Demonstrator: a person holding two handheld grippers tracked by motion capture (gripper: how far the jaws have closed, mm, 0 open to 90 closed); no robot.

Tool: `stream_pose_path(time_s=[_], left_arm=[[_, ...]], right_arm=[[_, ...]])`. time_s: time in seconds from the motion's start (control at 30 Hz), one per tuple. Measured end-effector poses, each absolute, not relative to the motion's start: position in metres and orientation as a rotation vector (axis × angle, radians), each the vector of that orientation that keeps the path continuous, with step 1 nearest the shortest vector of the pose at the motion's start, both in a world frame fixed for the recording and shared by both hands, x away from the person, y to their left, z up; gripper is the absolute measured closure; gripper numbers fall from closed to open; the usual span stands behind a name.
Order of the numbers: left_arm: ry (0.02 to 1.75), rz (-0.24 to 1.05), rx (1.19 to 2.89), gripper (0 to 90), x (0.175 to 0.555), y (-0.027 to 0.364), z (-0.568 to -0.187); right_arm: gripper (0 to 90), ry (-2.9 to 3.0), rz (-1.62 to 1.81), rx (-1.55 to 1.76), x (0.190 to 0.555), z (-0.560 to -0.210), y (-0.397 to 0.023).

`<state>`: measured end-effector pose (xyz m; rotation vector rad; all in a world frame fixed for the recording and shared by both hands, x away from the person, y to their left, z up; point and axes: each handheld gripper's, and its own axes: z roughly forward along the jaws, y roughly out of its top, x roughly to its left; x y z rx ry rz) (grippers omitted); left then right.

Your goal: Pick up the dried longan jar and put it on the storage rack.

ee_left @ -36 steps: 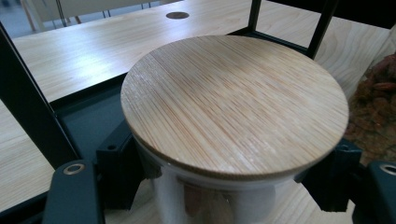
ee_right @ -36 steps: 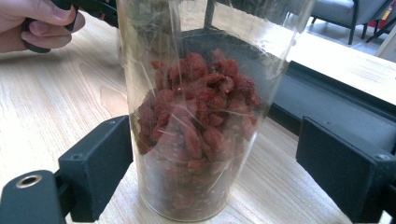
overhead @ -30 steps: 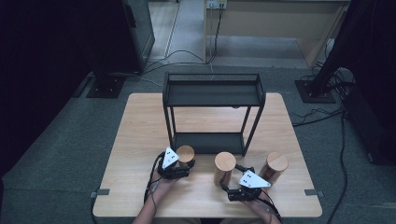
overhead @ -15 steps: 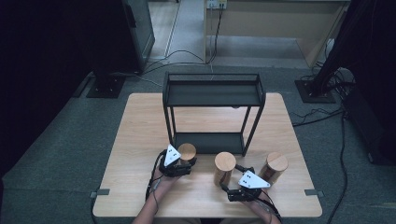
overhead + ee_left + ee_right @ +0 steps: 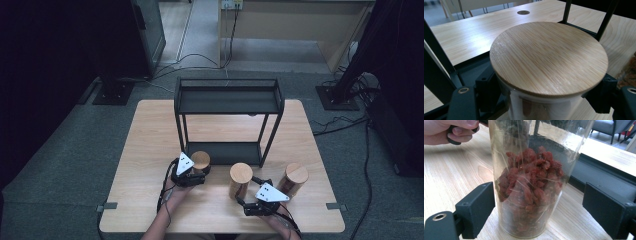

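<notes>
Beside the black shelf's (image 5: pixel 227 102) front left leg, the left gripper (image 5: pixel 192 172) clamps a wooden-lidded jar (image 5: pixel 549 57). Right gripper (image 5: pixel 250 192) jaws stand apart around a middle jar (image 5: pixel 531 182) (red dried fruit inside), not touching it.

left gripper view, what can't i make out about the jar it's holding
- Contents: in the left gripper view the wooden lid covers the jar from above, and the bottom edge cuts off the glass.
- Jar's base: in the high view the left gripper and lid hide whether it rests on the table.
- Contents from the high view: too small to tell.
</notes>
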<state>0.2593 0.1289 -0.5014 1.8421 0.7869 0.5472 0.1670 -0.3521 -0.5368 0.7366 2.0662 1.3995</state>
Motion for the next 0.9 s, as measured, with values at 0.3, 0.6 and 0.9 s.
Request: stream_pose_path(time_s=[0.3, 0.6, 0.9], left_arm=[[0.807, 0.549, 1.827, 25.6, 0.265, 0.126, -0.497], [0.833, 0.542, 1.810, 25.6, 0.269, 0.121, -0.494], [0.829, 0.568, 1.812, 25.6, 0.272, 0.115, -0.492]], right_arm=[[10.7, 2.065, 1.400, 0.737, 0.167, -0.537, -0.352], [10.6, 2.065, 1.399, 0.737, 0.167, -0.537, -0.352], [10.7, 2.065, 1.400, 0.737, 0.167, -0.537, -0.352]])
